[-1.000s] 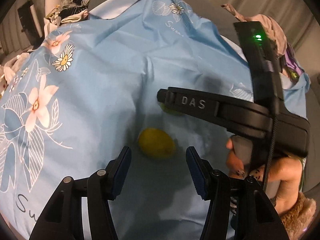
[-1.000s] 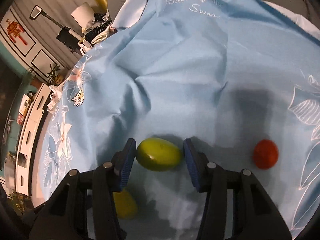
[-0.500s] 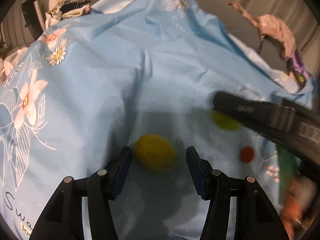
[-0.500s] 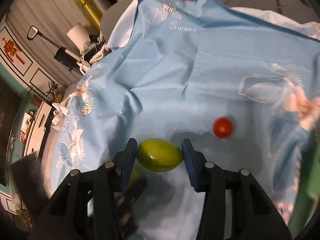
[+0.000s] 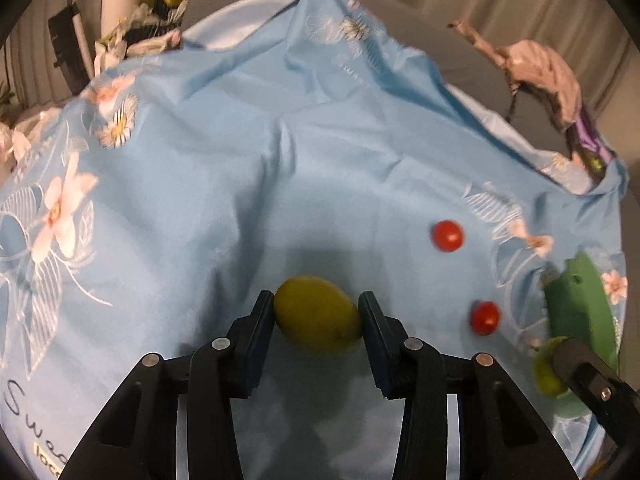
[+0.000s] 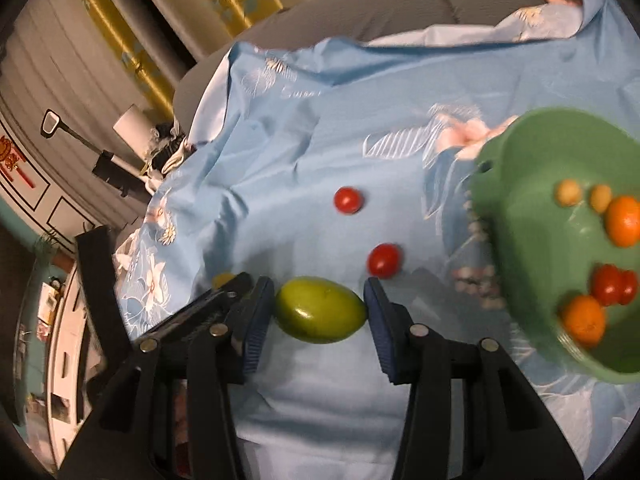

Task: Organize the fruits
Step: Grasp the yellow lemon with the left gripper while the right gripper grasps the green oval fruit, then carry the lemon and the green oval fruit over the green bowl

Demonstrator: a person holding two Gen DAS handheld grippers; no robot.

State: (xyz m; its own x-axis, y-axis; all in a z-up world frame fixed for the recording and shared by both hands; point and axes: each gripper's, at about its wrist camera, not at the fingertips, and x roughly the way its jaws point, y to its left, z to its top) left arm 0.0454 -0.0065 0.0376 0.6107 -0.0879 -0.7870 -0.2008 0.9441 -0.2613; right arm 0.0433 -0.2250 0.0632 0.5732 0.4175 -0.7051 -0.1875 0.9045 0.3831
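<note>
My left gripper [image 5: 318, 314] is shut on a yellow lemon [image 5: 316, 315], just above the blue flowered cloth [image 5: 240, 160]. My right gripper [image 6: 320, 310] is shut on a green oval fruit [image 6: 320, 310], held above the cloth left of the green bowl [image 6: 532, 168]. The bowl holds two oranges [image 6: 624, 220], red tomatoes [image 6: 612, 284] and two small yellowish fruits [image 6: 568, 194]. Two red tomatoes [image 6: 349, 200] [image 6: 384, 260] lie on the cloth; they also show in the left wrist view [image 5: 448, 236] [image 5: 485, 317]. The right gripper's tip [image 5: 572, 364] and the bowl's rim [image 5: 580, 304] show at that view's right edge.
A grey sofa back [image 6: 380, 8] with crumpled clothes [image 5: 540, 68] lies beyond the cloth. A white lamp and clutter [image 5: 120, 28] stand at the far left. The left gripper's body [image 6: 192, 316] sits close beside my right gripper's left finger.
My left gripper closed on the lemon. My right gripper carried the green fruit to the right, bringing the green bowl and a second tomato into view.
</note>
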